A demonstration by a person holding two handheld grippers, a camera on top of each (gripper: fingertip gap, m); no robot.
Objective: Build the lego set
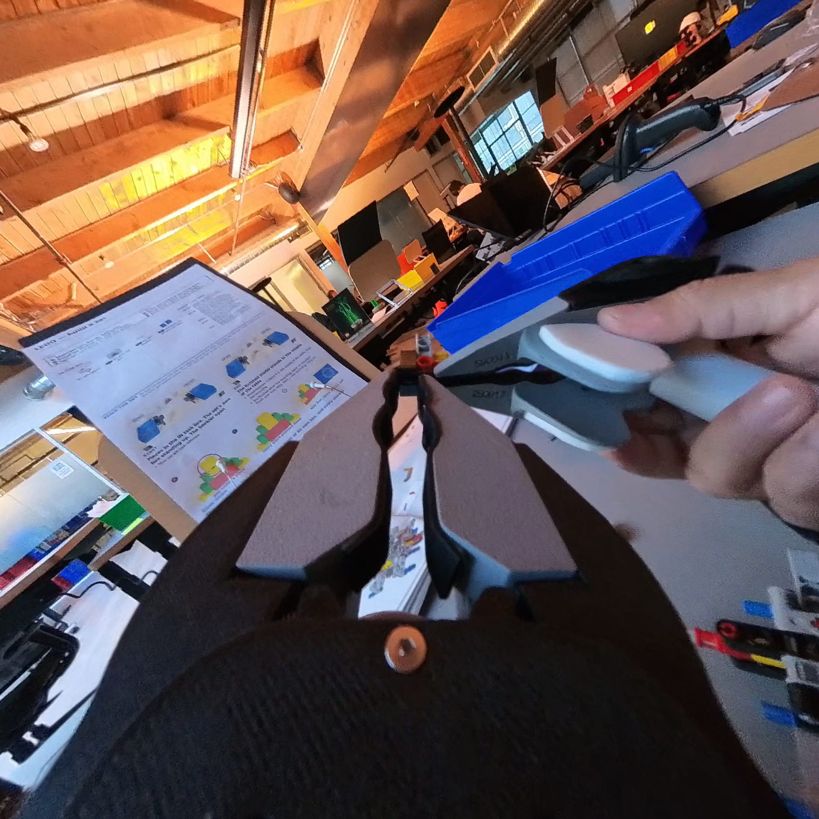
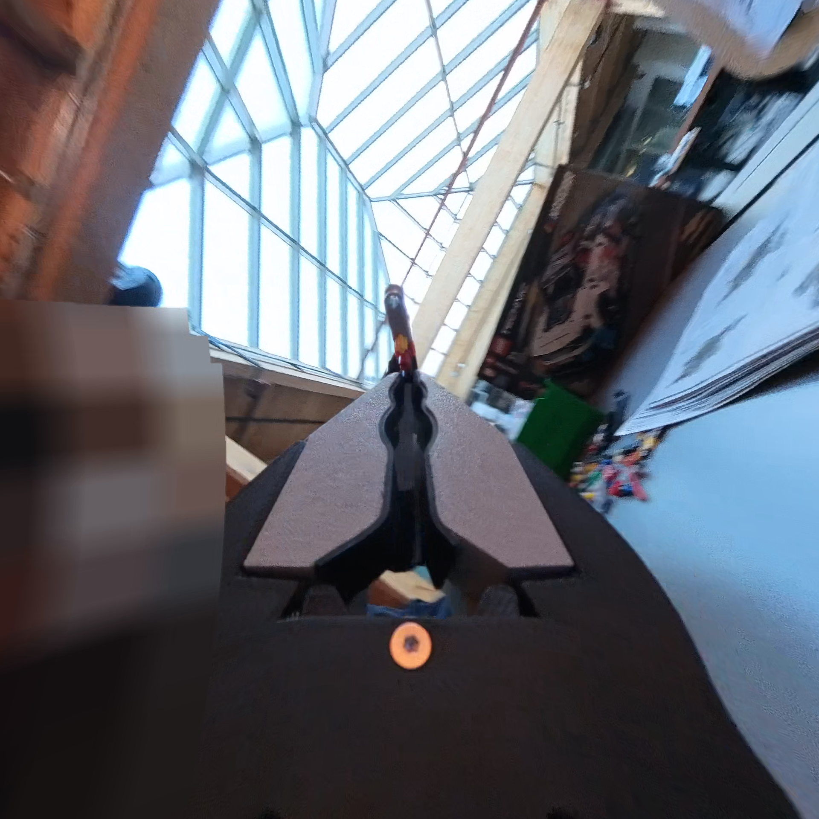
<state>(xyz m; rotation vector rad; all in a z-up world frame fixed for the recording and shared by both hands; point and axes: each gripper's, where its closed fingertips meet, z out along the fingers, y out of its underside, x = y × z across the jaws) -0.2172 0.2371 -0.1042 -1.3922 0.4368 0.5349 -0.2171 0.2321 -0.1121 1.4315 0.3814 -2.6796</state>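
Right gripper pincer-like — left view only

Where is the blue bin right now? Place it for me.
In the left wrist view the blue bin sits upper right on the grey table, just behind the other gripper and the hand holding it.

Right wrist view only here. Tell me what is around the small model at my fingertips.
Observer: The left gripper grips the model too, by a black piece at its near end.
Operator: Give me what is behind it.
Observer: A blue bin lies just beyond.
Operator: Now the left of it.
Observer: A printed sheet stands there, propped up.
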